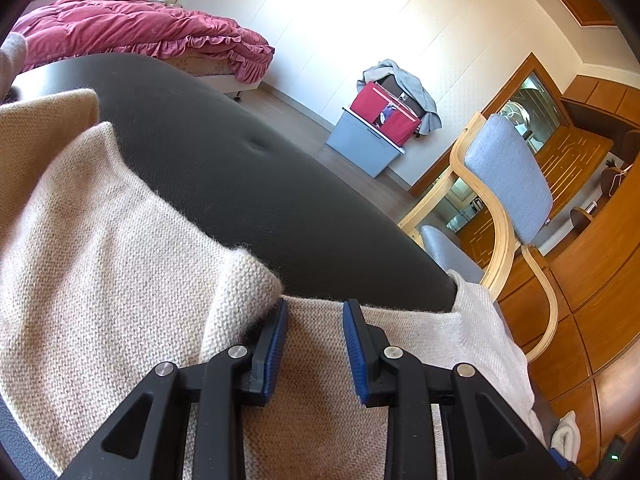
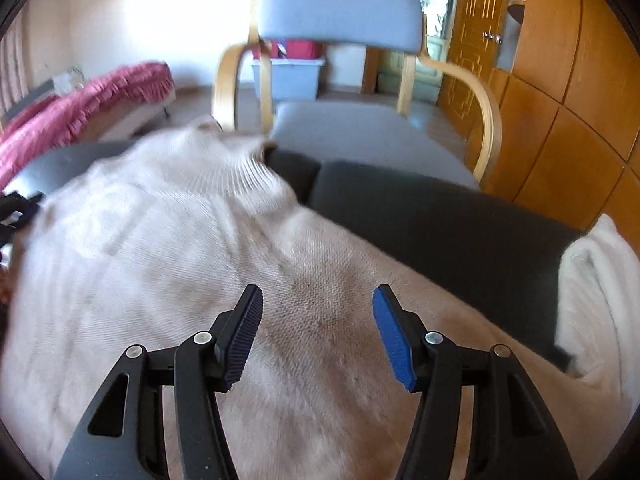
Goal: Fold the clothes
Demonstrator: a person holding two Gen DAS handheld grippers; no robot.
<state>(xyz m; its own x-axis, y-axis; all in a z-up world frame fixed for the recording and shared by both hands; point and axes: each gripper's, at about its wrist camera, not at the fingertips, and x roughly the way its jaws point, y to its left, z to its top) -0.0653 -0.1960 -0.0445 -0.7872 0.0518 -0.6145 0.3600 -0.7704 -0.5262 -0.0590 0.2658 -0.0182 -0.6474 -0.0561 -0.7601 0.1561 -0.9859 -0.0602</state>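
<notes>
Both claws apart, empty: left gripper [image 1: 315, 314] over sweater [image 1: 100, 240] fold, right gripper [image 2: 318, 304] mid-panel, likely regripping.

No readable text, labels, brands or numbers in either view. The red fabric bin [image 1: 386, 114] on the grey plastic box [image 1: 366, 148] shows a small patch, too tiny to read.

A home bedroom: bed [image 1: 224, 74] with pink quilt [image 1: 132, 26] at ten o'clock, grey-cushioned wooden armchair [image 1: 508, 184] at three, storage bin [image 1: 366, 144] piled with clothes by the wall, wood-panelled wardrobe [image 1: 592, 272] at four.
</notes>
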